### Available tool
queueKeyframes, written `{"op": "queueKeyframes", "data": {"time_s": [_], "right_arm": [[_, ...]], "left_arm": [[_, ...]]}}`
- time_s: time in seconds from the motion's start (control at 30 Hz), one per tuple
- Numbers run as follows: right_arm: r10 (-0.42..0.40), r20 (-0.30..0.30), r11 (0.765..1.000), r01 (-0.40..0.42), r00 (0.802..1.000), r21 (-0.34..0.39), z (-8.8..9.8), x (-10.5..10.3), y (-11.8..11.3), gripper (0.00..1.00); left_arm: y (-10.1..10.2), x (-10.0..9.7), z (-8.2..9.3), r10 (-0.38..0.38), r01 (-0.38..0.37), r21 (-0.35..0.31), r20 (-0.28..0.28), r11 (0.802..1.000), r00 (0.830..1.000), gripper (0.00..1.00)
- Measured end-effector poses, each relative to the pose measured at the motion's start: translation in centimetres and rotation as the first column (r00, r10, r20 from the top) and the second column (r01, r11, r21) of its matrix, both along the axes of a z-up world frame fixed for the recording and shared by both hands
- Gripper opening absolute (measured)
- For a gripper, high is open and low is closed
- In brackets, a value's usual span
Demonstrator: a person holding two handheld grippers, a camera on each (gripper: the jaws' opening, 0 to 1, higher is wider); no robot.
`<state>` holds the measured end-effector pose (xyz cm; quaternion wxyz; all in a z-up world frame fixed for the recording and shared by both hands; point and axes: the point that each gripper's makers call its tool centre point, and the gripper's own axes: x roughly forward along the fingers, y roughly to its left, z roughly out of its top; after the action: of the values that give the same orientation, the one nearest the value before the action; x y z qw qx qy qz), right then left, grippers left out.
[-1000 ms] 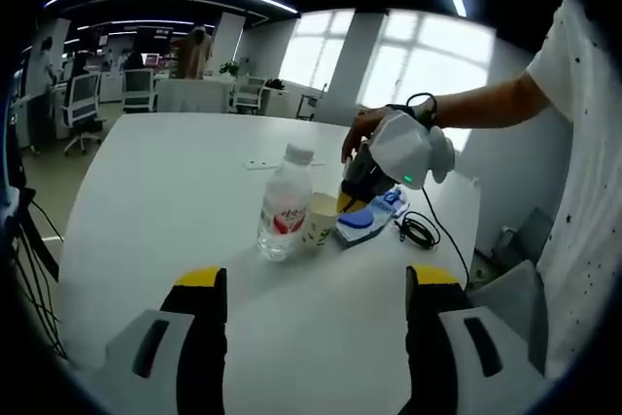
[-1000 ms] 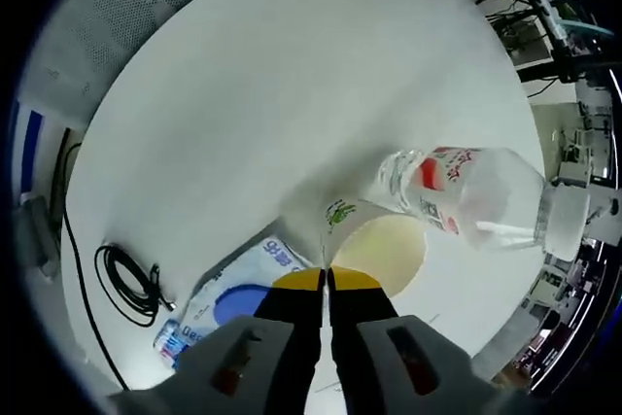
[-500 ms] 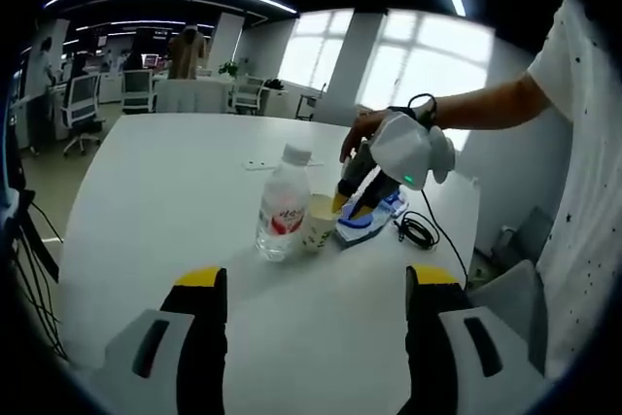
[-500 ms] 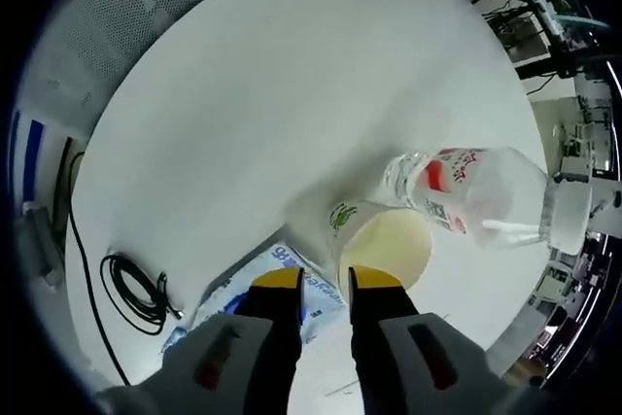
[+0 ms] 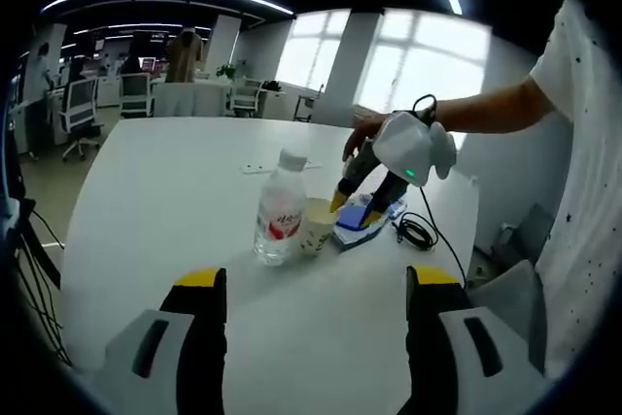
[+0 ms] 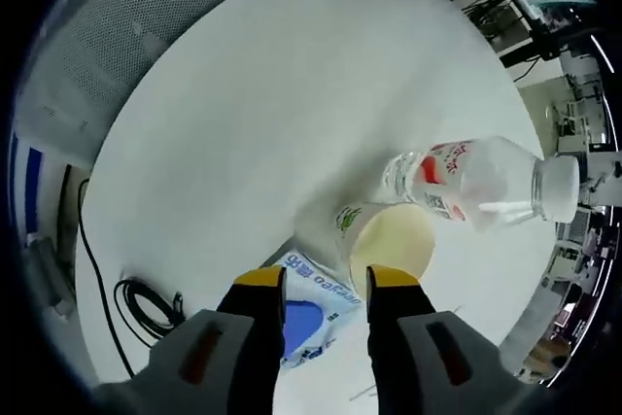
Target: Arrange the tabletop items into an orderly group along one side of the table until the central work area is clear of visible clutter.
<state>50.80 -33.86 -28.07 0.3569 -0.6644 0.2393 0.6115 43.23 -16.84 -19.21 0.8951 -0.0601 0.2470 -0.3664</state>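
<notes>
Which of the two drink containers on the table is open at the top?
The paper cup: its rim is uncovered, showing the pale inside. The clear water bottle beside it wears a white cap.

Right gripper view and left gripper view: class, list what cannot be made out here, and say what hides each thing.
- Blue packet, right gripper view: print too small; partly behind the right claw.
- Black cable, right gripper view: one end cut off by the picture's edge.
- Paper cup, left gripper view: contents hidden by its wall.
- Bottle label, left gripper view: too small.
</notes>
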Motion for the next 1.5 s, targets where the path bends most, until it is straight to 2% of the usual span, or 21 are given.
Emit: {"op": "queueKeyframes", "data": {"time_s": [0.33,0.6,0.9,1.0,1.03,1.07,1.13,1.23,1.27,1.5], "right_arm": [[-0.09,-0.006,0.993,0.09,0.996,0.071,1.1,-0.3,-0.2,0.46],[-0.203,-0.04,0.969,0.206,0.978,0.134,1.9,-0.9,-0.7,0.52],[-0.34,-0.084,0.911,0.35,0.937,0.22,3.2,-1.5,-1.8,0.57],[-0.393,-0.108,0.878,0.407,0.913,0.252,3.6,-1.9,-2.3,0.58],[-0.399,-0.111,0.873,0.414,0.91,0.256,3.7,-1.9,-2.4,0.58],[-0.425,-0.123,0.855,0.442,0.897,0.27,3.9,-2.2,-2.8,0.59],[-0.447,-0.134,0.839,0.466,0.885,0.282,4.1,-2.4,-3.1,0.59],[-0.489,-0.159,0.801,0.514,0.858,0.308,4.5,-3.0,-3.8,0.6],[-0.49,-0.163,0.798,0.516,0.856,0.312,4.6,-3.1,-3.9,0.6],[-0.557,-0.192,0.732,0.587,0.808,0.346,5.3,-4.1,-5.8,0.61]], "left_arm": [[-0.4,-0.2,0.6,-0.009,0.009,0.007,0.011,1.0,1.0,0.77],[-1.0,-0.1,1.2,-0.022,0.022,0.008,0.023,1.0,0.999,0.78],[-2.0,-0.1,1.8,-0.042,0.041,0.013,0.037,0.999,0.998,0.79],[-2.5,-0.3,1.9,-0.052,0.051,0.016,0.039,0.999,0.998,0.79],[-2.6,-0.3,1.9,-0.053,0.052,0.016,0.039,0.998,0.998,0.79],[-2.8,-0.3,2.0,-0.057,0.057,0.017,0.039,0.998,0.998,0.79],[-3.2,-0.4,2.1,-0.066,0.065,0.017,0.042,0.998,0.997,0.79],[-3.8,-0.5,2.3,-0.08,0.079,0.021,0.046,0.997,0.996,0.8],[-3.9,-0.5,2.4,-0.082,0.081,0.02,0.045,0.996,0.996,0.8],[-5.2,-0.8,2.7,-0.109,0.107,0.027,0.044,0.994,0.993,0.82]]}}
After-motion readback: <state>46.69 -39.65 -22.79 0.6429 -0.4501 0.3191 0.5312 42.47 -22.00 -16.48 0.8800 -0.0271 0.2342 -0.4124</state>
